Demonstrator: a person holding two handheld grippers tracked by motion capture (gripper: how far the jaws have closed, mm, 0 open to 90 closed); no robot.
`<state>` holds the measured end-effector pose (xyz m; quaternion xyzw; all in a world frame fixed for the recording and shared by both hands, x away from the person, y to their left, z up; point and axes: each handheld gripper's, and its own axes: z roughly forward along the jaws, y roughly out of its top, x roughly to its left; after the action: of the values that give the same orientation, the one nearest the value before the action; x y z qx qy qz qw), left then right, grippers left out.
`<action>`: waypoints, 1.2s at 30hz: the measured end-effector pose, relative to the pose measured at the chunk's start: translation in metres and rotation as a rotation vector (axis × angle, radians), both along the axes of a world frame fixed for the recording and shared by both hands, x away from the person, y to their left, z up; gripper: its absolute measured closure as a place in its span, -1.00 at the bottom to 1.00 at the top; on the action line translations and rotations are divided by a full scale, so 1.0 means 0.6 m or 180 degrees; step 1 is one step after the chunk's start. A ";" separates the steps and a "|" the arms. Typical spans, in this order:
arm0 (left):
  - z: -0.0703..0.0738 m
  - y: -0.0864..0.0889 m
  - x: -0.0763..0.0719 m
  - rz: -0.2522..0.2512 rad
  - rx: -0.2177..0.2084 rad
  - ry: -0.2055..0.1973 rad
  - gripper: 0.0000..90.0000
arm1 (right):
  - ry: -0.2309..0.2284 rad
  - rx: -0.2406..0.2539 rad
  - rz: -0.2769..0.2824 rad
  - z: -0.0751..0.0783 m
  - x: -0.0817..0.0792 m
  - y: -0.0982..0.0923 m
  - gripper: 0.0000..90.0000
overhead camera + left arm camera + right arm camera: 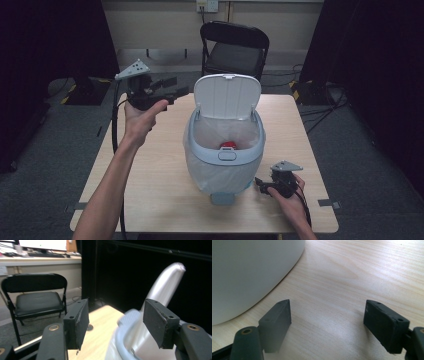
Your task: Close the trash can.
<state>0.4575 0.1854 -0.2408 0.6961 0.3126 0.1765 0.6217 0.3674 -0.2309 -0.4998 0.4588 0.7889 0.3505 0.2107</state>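
Observation:
A pale blue-grey waste bin [224, 155] with a clear liner stands in the middle of the wooden table [155, 175]. Its white lid [227, 96] is raised upright, and a red object [228, 145] lies inside. My left gripper [172, 91] is held up in the air left of the lid, open and empty; its own view shows the bin rim [120, 340] and lid [163, 286] beyond its jaws. My right gripper [261, 184] rests low at the bin's front right, open with nothing between its fingers, the bin wall [249, 272] beside it.
A black folding chair [234, 50] stands behind the table's far edge. Dark curtains hang on both sides, and cables lie on the grey floor at the right. A desk with a monitor [42, 244] shows beyond the chair.

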 end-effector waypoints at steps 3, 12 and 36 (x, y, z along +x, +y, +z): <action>0.006 -0.006 0.016 0.0102 -0.0053 -0.0015 -0.20 | 0.0000 0.0000 0.0000 0.000 0.000 0.000 -0.54; -0.007 -0.031 0.050 -0.0063 -0.0049 0.0107 -0.29 | 0.0007 0.0000 0.0020 0.000 0.000 0.001 -0.57; -0.037 -0.083 -0.042 -0.0973 0.0320 0.0152 -0.39 | 0.0009 0.0000 0.0020 0.000 0.000 0.001 -0.57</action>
<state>0.4320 0.1358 -0.2632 0.7698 0.2085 0.0786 0.5981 0.3677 -0.2306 -0.4999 0.4568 0.7906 0.3505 0.2085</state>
